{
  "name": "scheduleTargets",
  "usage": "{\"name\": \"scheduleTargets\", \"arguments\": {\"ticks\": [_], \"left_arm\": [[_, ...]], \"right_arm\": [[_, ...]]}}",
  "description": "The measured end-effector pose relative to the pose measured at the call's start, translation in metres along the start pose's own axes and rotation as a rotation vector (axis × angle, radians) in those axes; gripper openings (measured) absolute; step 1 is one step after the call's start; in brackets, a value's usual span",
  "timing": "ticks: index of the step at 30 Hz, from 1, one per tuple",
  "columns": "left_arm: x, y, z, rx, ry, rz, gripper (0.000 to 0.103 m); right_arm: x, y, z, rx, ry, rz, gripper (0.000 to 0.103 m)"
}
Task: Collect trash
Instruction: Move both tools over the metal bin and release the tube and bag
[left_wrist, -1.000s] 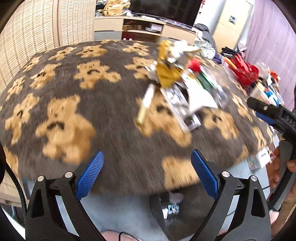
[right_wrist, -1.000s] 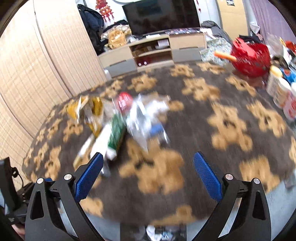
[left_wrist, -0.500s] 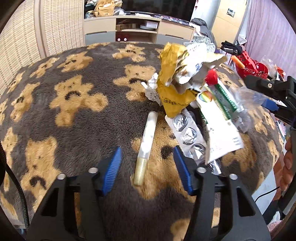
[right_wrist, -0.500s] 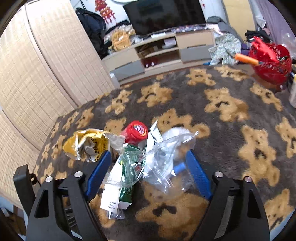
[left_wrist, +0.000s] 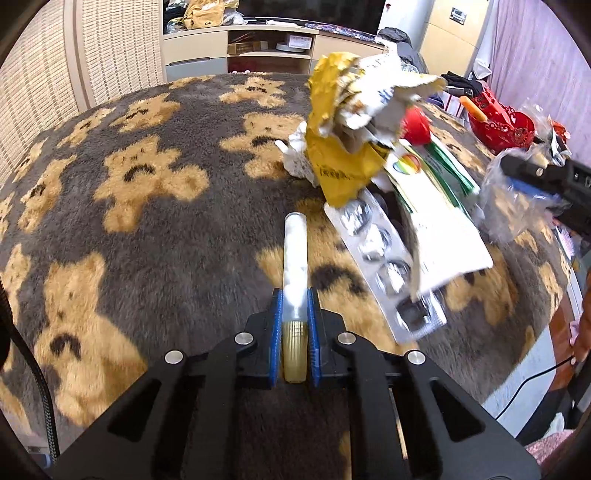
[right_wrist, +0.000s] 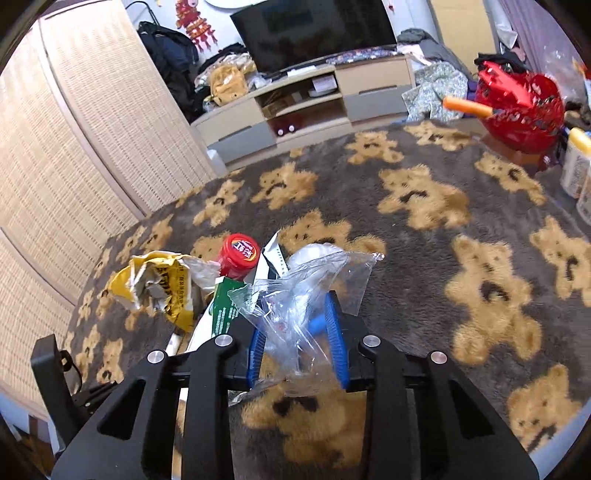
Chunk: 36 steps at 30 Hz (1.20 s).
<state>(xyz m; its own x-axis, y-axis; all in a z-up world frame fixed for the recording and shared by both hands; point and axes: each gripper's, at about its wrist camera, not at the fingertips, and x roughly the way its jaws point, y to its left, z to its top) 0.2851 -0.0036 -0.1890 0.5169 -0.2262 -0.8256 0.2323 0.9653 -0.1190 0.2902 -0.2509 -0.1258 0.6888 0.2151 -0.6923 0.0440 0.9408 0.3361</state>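
Pick-up step: left gripper (left_wrist: 294, 308) clamped tight on gold-capped tube (left_wrist: 294, 258), right gripper (right_wrist: 298, 334) partly closed w/ clear plastic bag (right_wrist: 301, 291) between jaws; next, lift both clear of pile.

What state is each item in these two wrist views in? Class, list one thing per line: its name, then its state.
left tongs: shut on the clear tube
clear tube: lying flat on the blanket, gold cap end gripped
right tongs: closed around the plastic bag
plastic bag: crumpled, between the pads
yellow wrapper: torn, crumpled
blister pack: lying flat, foil bubbles up
red cap: among the pile, top showing
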Motion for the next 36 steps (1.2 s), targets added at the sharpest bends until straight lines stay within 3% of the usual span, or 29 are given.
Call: {"name": "scheduleTargets", "arguments": {"ticks": [8, 15, 26, 36], "left_arm": [[-0.032, -0.014, -0.052, 0.018, 0.02, 0.015, 0.011], [-0.067, -0.036, -0.101, 0.022, 0.03, -0.024, 0.011], [-0.087, -0.08, -0.166, 0.02, 0.055, -0.087, 0.011], [-0.041, -0.102, -0.206, -0.012, 0.164, -0.126, 0.011]], "right_arm": [[-0.06, 0.003, -0.028, -0.045, -0.031, 0.005, 0.029], [-0.095, 0.002, -0.089, -0.039, 0.016, 0.044, 0.029], [-0.102, 0.0, -0.17, -0.058, 0.135, 0.071, 0.029], [-0.064, -0.026, -0.217, -0.035, 0.24, 0.051, 0.029]]}}
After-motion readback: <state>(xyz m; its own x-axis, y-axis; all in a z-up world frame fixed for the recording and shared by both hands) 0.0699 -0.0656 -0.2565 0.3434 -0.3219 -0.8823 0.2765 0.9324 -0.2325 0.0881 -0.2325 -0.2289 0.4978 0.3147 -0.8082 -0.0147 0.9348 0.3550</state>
